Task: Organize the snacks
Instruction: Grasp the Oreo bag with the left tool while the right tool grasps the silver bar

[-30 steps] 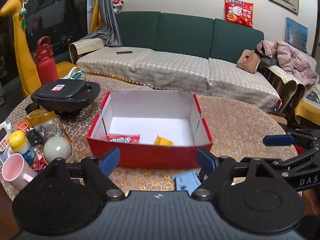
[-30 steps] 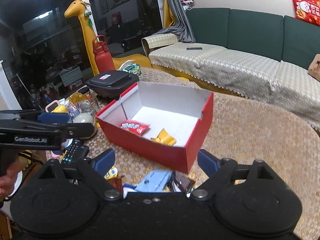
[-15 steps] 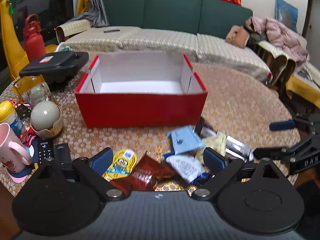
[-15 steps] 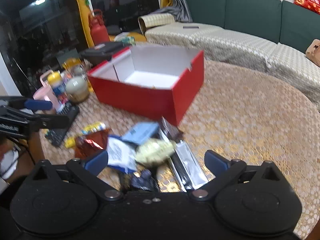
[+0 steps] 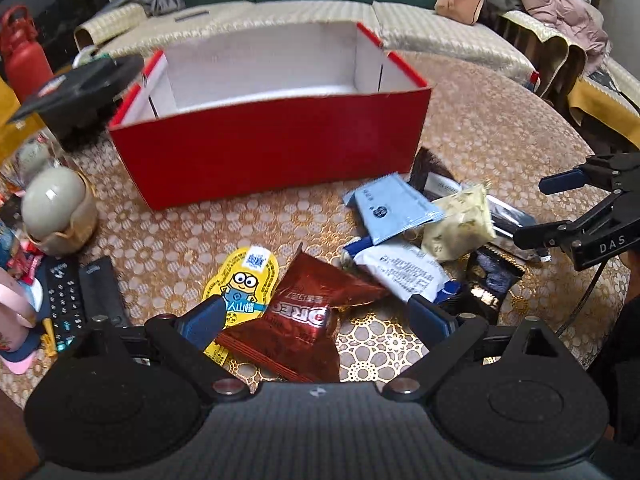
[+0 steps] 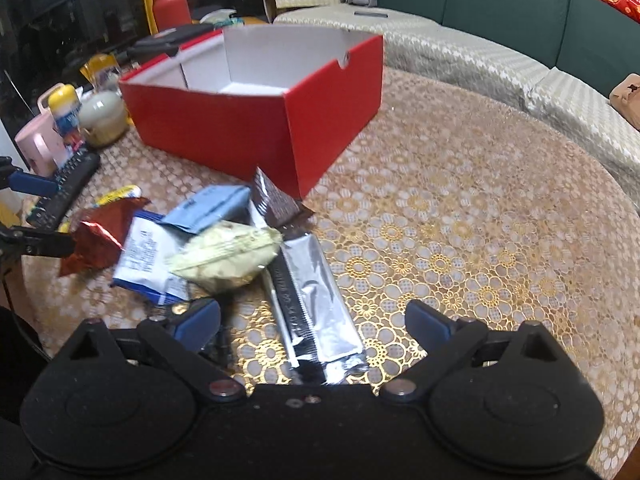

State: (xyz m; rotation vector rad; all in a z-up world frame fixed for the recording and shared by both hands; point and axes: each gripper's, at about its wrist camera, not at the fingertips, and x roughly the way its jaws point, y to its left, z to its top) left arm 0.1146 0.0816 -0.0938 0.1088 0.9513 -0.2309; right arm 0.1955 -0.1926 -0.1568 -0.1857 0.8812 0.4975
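Note:
An open red box (image 5: 272,152) with a white inside stands on the gold-patterned table (image 6: 460,220). In front of it lies a pile of snack packets. My left gripper (image 5: 318,316) hangs open just over a red Oreo packet (image 5: 316,292), beside a yellow cartoon packet (image 5: 244,276). A light blue packet (image 5: 396,208), a white-and-blue one (image 5: 404,276) and a pale green one (image 5: 460,224) lie to the right. My right gripper (image 6: 314,320) hovers over a long silver packet (image 6: 312,280); its jaws are closing but stand wide, pads not touching it.
Left of the box stand a black appliance (image 5: 80,92), a grey egg-shaped holder (image 5: 52,204), remote controls (image 5: 80,296) and a pink mug (image 6: 40,148). A green sofa (image 6: 500,0) runs behind the table. The table's right half (image 6: 500,200) shows only cloth.
Both grippers have sunk toward the table and tipped downward. The snack pile in front of the box has come into view. The box floor has dropped out of sight.

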